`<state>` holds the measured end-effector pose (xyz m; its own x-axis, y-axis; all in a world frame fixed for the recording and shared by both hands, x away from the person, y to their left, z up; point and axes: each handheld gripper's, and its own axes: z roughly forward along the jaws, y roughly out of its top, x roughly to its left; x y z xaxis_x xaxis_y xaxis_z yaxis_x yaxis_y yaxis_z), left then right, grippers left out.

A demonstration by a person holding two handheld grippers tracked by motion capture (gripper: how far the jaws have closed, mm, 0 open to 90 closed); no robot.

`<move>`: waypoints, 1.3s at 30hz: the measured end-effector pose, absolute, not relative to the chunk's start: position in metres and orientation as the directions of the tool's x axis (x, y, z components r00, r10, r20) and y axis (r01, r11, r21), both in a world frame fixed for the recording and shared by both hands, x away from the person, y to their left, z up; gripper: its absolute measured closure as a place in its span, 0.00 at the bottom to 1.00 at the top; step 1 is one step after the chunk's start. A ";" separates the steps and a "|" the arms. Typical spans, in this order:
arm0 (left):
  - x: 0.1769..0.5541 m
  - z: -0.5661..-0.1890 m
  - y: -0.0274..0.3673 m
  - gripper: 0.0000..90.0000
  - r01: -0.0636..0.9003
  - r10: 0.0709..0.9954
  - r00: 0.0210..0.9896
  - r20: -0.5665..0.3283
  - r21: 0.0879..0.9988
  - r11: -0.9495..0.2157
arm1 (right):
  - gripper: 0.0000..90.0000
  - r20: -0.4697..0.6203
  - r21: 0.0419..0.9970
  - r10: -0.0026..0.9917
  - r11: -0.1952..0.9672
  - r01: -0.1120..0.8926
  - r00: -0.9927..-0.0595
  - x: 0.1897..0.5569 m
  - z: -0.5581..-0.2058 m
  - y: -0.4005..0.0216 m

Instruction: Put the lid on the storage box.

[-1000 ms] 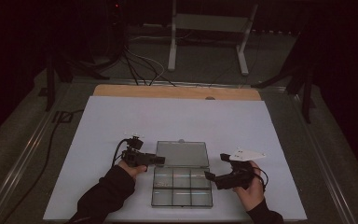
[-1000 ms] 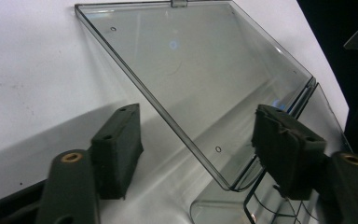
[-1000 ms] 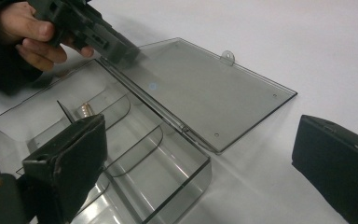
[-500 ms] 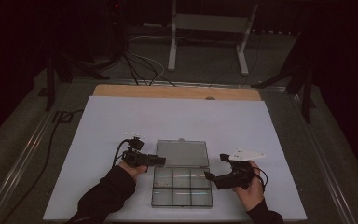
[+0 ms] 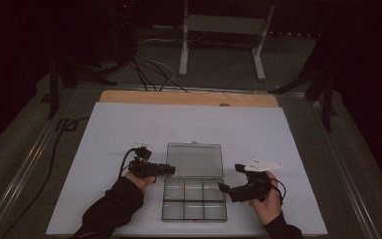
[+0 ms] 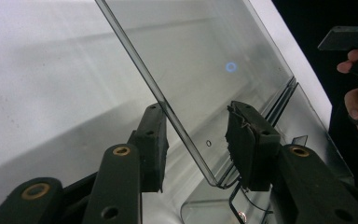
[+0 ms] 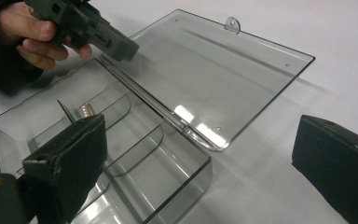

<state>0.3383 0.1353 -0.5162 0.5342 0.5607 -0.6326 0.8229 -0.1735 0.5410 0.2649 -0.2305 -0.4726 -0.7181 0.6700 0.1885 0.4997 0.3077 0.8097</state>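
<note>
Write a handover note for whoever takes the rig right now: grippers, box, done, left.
Left gripper: jaws have just been closing astride the lid's side edge near the hinge; one pad at the edge, the other still apart, so no grip yet.
Right gripper: jaws open, astride the box's right wall, holding nothing.
Clear compartment box sits on the white table.
Done: lid opened, laid back.
Left: probably grip the lid and swing it shut.

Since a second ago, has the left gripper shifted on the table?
No. In the high view the left gripper sits at the same corner of the clear box's lid; its jaws have just been closing around the lid edge.
</note>
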 end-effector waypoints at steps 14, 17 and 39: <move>0.337 -0.513 0.141 0.76 0.792 0.542 0.574 -0.613 0.585 -0.176 | 0.03 0.180 0.812 0.670 0.311 0.493 -0.720 0.264 -0.472 -0.231; 0.335 -0.512 0.142 0.79 0.781 0.540 0.586 -0.605 0.600 -0.176 | 0.03 0.183 0.812 0.672 0.308 0.495 -0.718 0.264 -0.472 -0.231; 0.331 -0.510 0.150 0.88 0.684 0.483 0.693 -0.535 0.699 -0.208 | 0.03 0.184 0.811 0.669 0.310 0.496 -0.720 0.263 -0.472 -0.231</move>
